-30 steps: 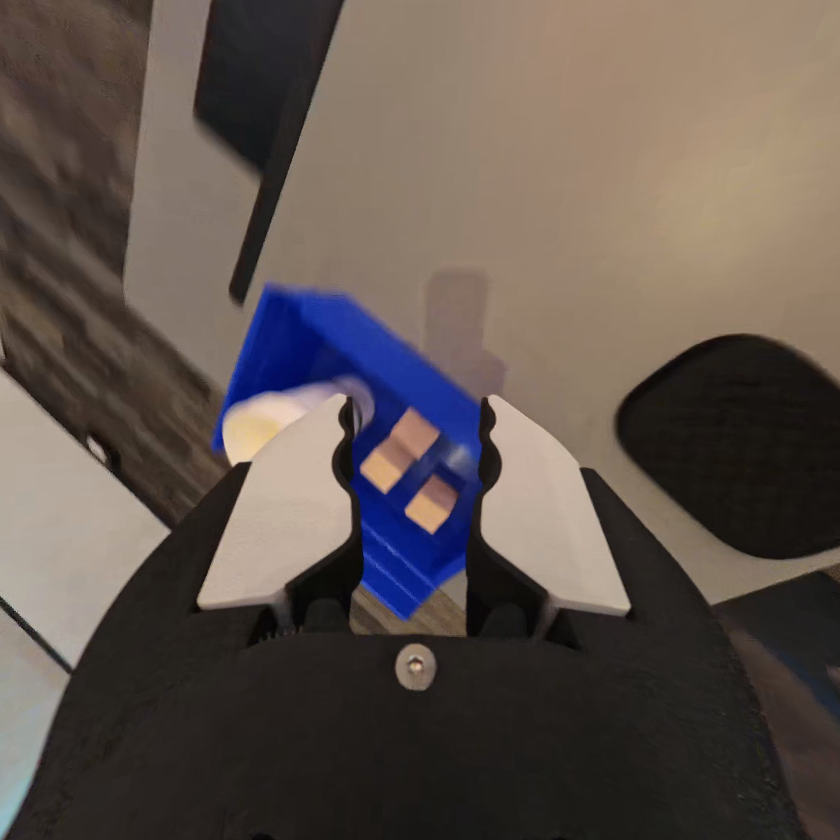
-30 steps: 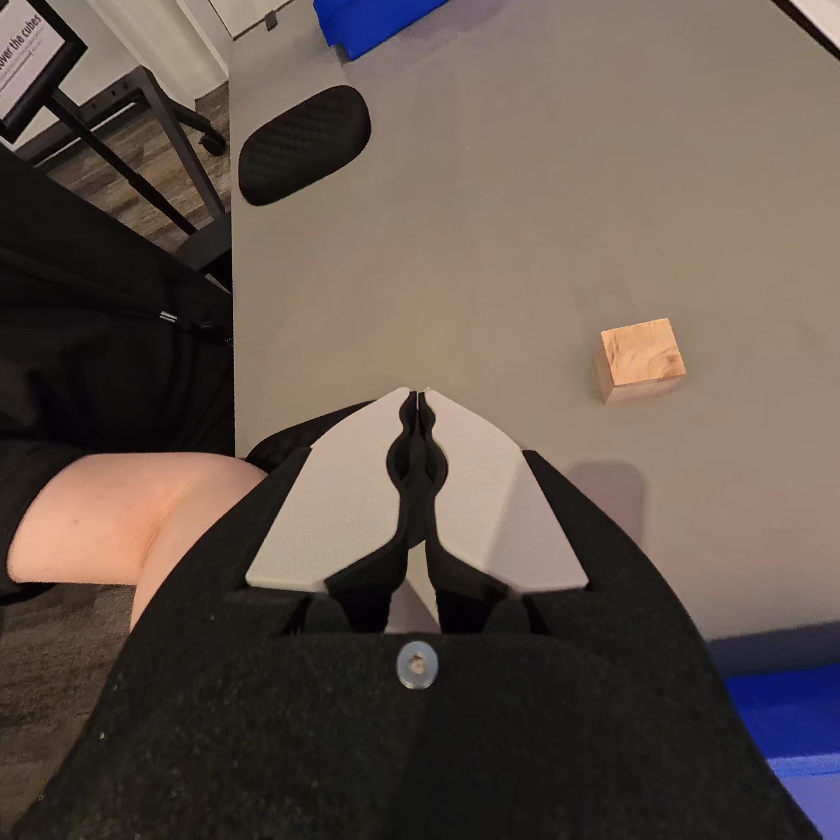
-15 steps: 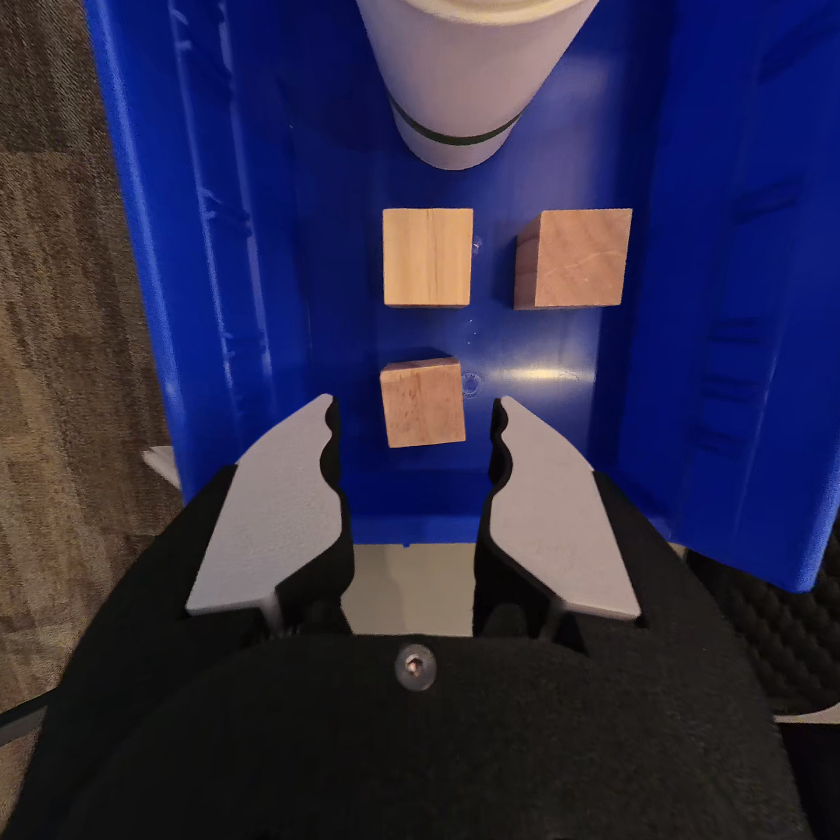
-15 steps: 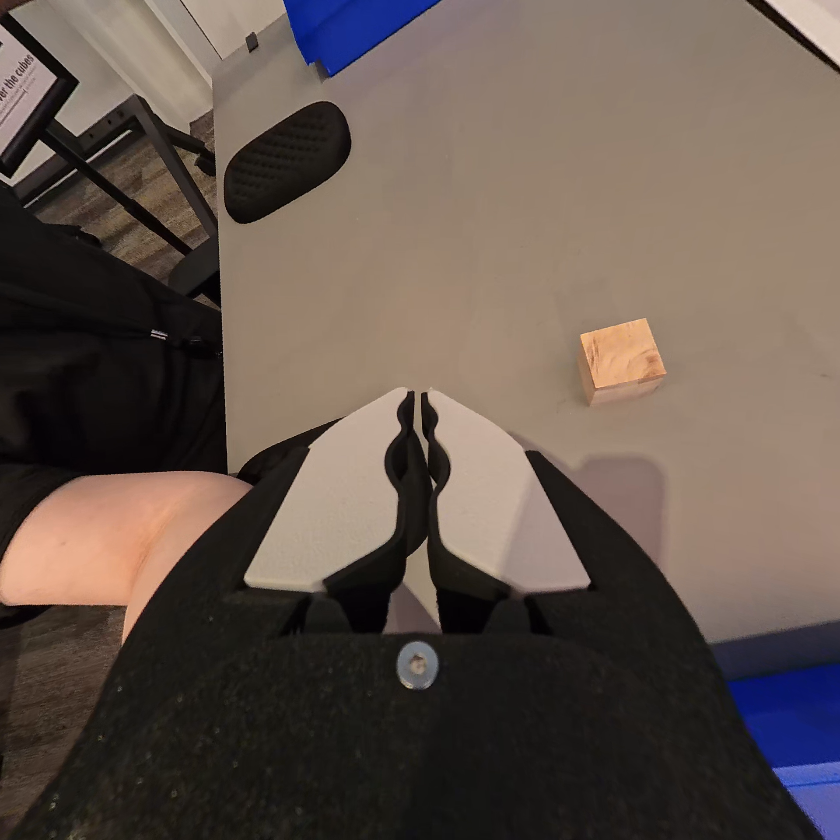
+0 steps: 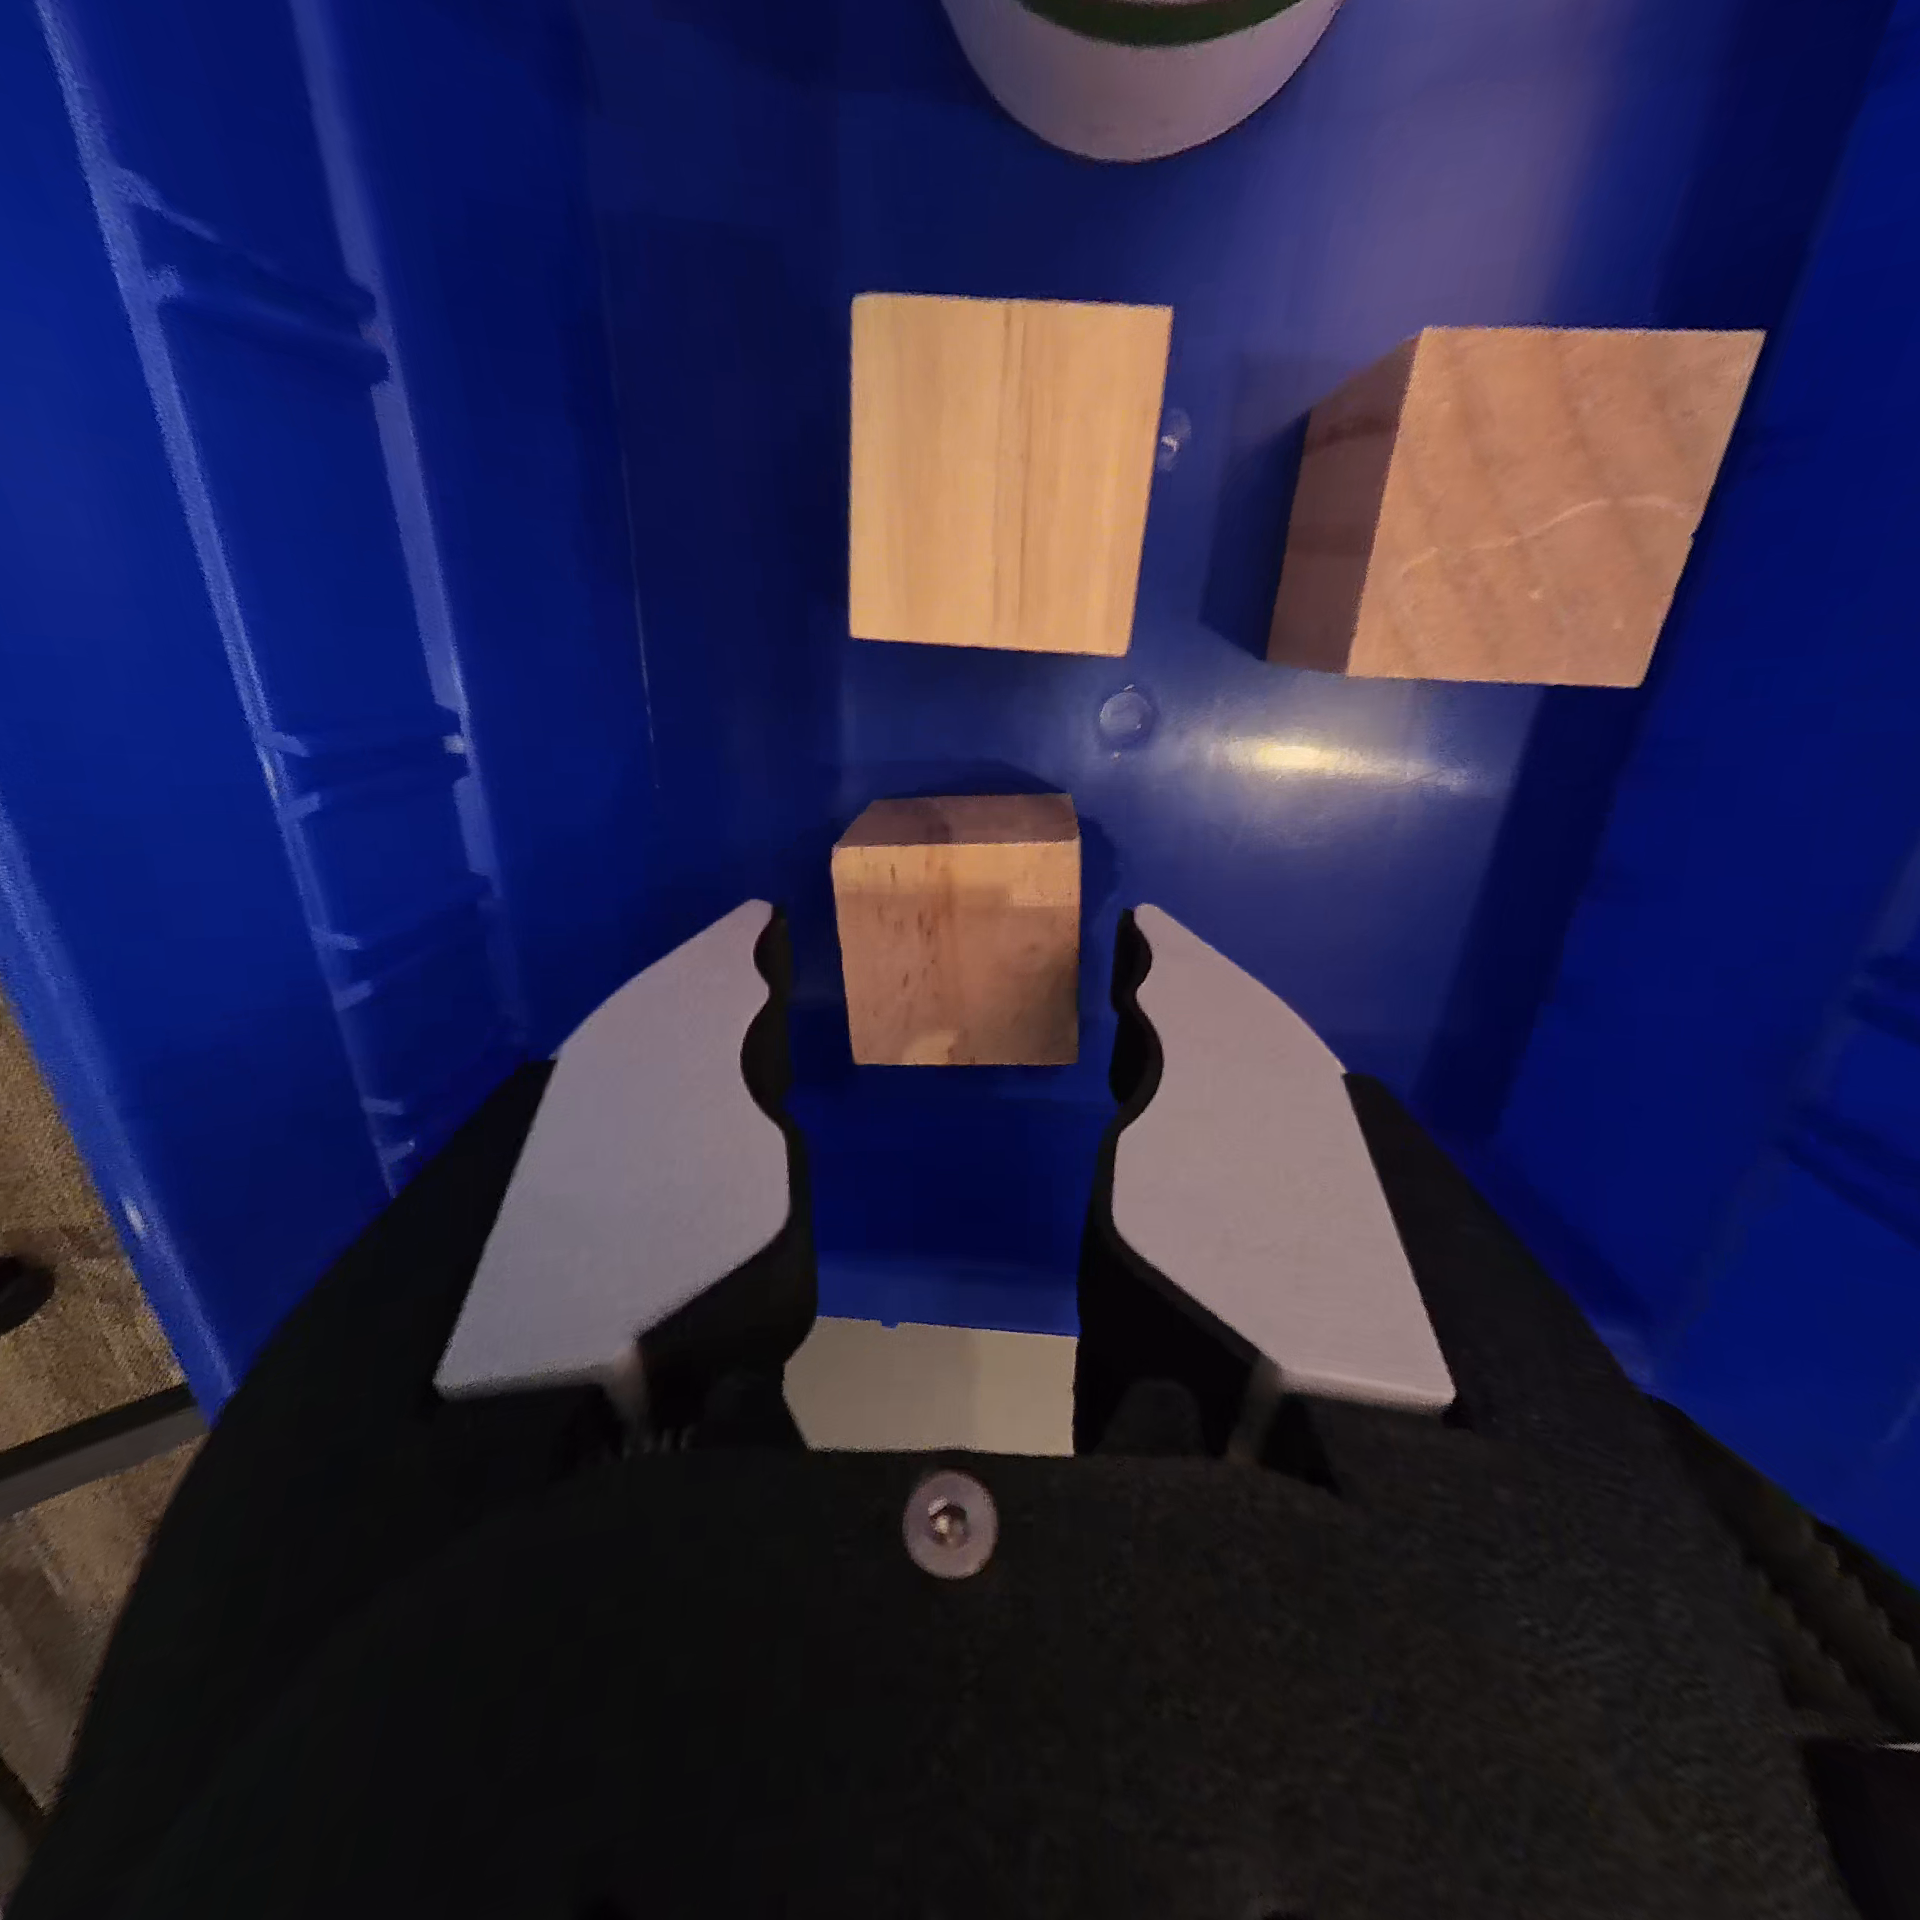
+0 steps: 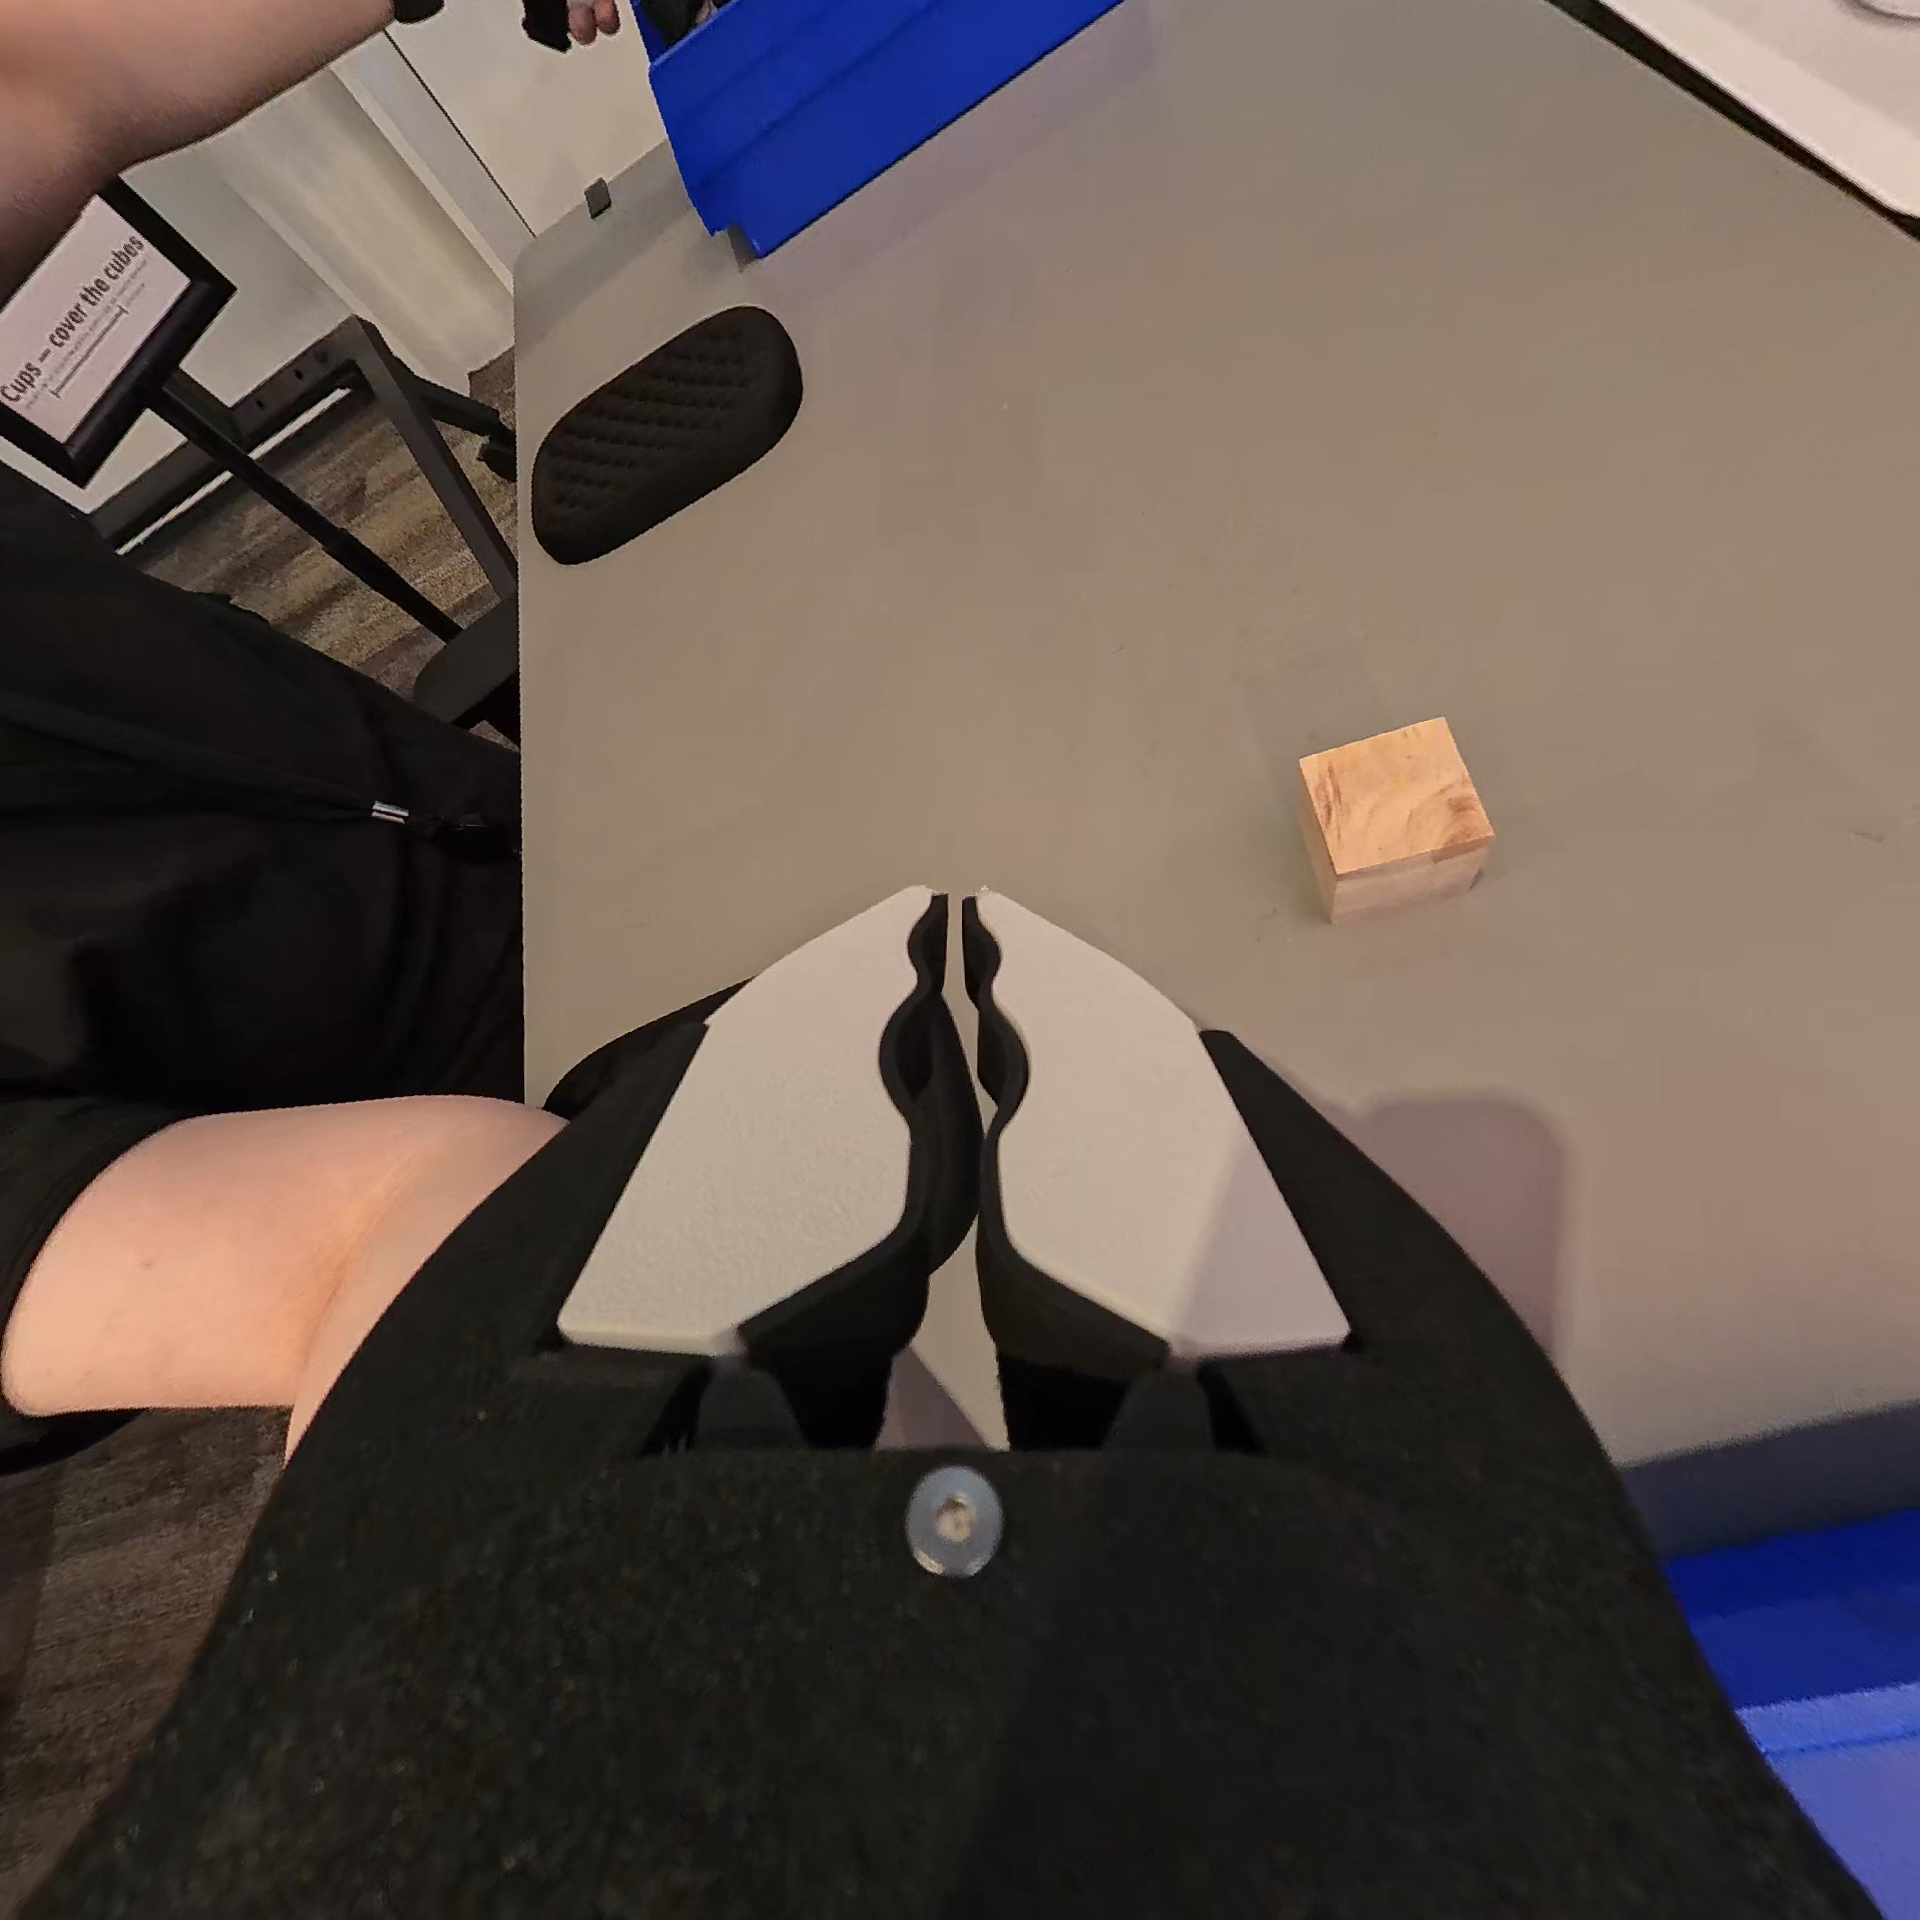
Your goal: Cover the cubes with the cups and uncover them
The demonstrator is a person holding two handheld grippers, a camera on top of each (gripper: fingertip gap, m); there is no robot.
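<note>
My left gripper (image 5: 951, 925) reaches into the blue bin (image 5: 312, 623), its jaws apart on either side of the nearest wooden cube (image 5: 956, 935) — neither jaw touches it, as far as I can tell. Two more wooden cubes lie farther in on the bin's floor: a pale one (image 5: 1003, 478) straight beyond the near cube, and a browner one (image 5: 1507, 509) to its right, just beside the bin's right wall. At the far end, cut off by the top edge, sits the bottom of a white paper cup (image 5: 1132, 94) with a dark green band.

My right gripper (image 6: 956, 899) hangs over the near edge of the grey table (image 6: 1143, 468), its jaws together with only a hairline slit at the tips and nothing between them. A single wooden cube (image 6: 1392, 816) stands on the table to the right of those jaws, well clear of them. Far to the left lies a black dimpled pad (image 6: 665, 436), and beyond it the corner of the blue bin (image 6: 831, 114). A person's leg (image 6: 260, 1247) shows at the near left — beside the table's edge.
</note>
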